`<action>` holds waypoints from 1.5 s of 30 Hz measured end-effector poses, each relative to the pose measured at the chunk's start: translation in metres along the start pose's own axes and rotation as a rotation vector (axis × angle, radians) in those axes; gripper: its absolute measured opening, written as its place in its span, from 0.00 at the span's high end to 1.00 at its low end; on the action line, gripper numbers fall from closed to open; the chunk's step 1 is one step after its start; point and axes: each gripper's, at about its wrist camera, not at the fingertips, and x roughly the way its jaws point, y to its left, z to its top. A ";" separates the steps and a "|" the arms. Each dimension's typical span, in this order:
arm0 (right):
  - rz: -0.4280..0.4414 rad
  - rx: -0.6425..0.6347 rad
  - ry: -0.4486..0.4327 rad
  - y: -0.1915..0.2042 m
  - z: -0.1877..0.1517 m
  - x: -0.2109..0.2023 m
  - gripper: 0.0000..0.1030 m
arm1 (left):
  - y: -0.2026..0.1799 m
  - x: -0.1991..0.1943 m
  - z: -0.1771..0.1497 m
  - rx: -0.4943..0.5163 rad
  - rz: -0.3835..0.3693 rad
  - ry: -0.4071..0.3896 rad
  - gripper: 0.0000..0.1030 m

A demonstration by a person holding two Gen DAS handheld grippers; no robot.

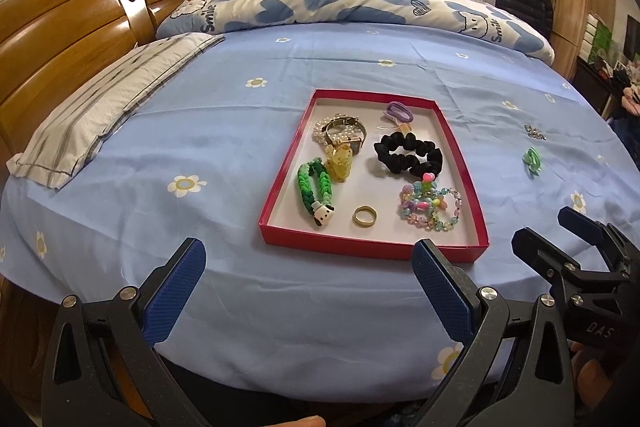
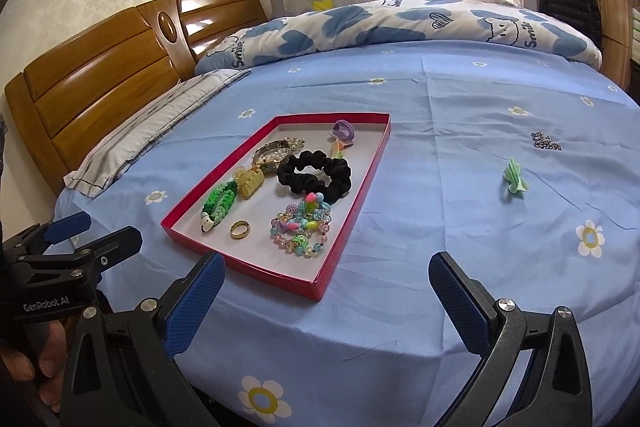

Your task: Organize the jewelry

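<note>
A shallow red tray (image 1: pixel 280 183) with a white floor is seen lying flat on the blue flowered bedsheet (image 1: pixel 160 131), near the bed's front edge. Most of the jewelry is gathered inside it. At the tray's far left, a gold watch (image 1: pixel 347 134) is laid over a pearl bracelet (image 1: pixel 320 131), and a yellow translucent hair claw (image 1: pixel 339 163) is set just in front of them, touching the watch. A green braided strap (image 1: pixel 314 185) ending in a white dog charm (image 1: pixel 323 217) is placed along the left wall. A gold ring (image 1: pixel 365 216) is found near the front wall, apart from its neighbours. A black scrunchie (image 1: pixel 408 153) is spread across the middle right, and a cluster of multicoloured beaded bracelets (image 1: pixel 430 205) lies in front of it, touching it at a pink heart bead. A purple hair tie (image 1: pixel 398 111) is tucked into the far right corner.

Two pieces are seen outside the tray, well to its right on the sheet: a green hair clip (image 2: pixel 515 179), and beyond it a small dark sparkling piece (image 2: pixel 546 141), too small to be identified.

The left tool (image 1: pixel 308 291) is held released above the front edge of the bed, its blue-padded jaws spread wide with nothing between them. The right tool (image 2: pixel 326 303) is likewise released and holds nothing, positioned in front of the tray's near right corner.

A striped pillow (image 1: pixel 100 115) and a rolled blue-and-white duvet (image 1: pixel 340 3) are seen further back on the bed.
</note>
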 end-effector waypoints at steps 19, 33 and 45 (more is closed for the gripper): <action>0.000 -0.016 -0.017 0.005 0.002 -0.005 0.00 | -0.003 -0.005 0.001 0.014 0.003 -0.015 0.00; -0.002 -0.018 -0.015 0.006 0.001 -0.005 0.00 | -0.003 -0.005 0.000 0.011 0.005 -0.011 0.00; -0.005 -0.023 -0.016 0.007 0.001 -0.005 0.00 | -0.003 -0.002 -0.002 0.013 0.009 -0.004 0.00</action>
